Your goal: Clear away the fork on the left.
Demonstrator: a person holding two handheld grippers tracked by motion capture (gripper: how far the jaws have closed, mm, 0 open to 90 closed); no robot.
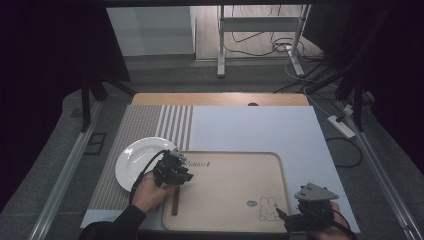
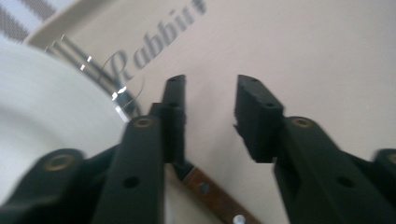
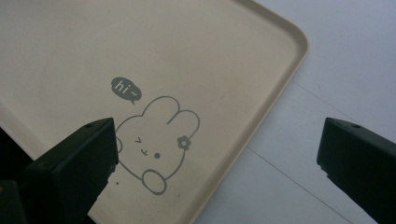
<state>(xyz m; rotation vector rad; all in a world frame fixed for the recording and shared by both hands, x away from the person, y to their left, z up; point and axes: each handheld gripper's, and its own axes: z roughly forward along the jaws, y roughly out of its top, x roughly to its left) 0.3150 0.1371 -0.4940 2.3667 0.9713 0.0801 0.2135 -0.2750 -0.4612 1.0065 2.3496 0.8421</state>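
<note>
On the tray's left edge, beside the white plate, the wooden-handled knife lies untouched—the left gripper hovers over it with jaws part-open, the right gripper spread wide and idle—so grasping and moving remain.

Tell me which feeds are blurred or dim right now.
High view: dim, dark at the edges, beige tray readable. Left gripper view: soft with motion blur, glare streaks along the white plate's rim. Right gripper view: evenly lit, printed rabbit sharp.
</note>
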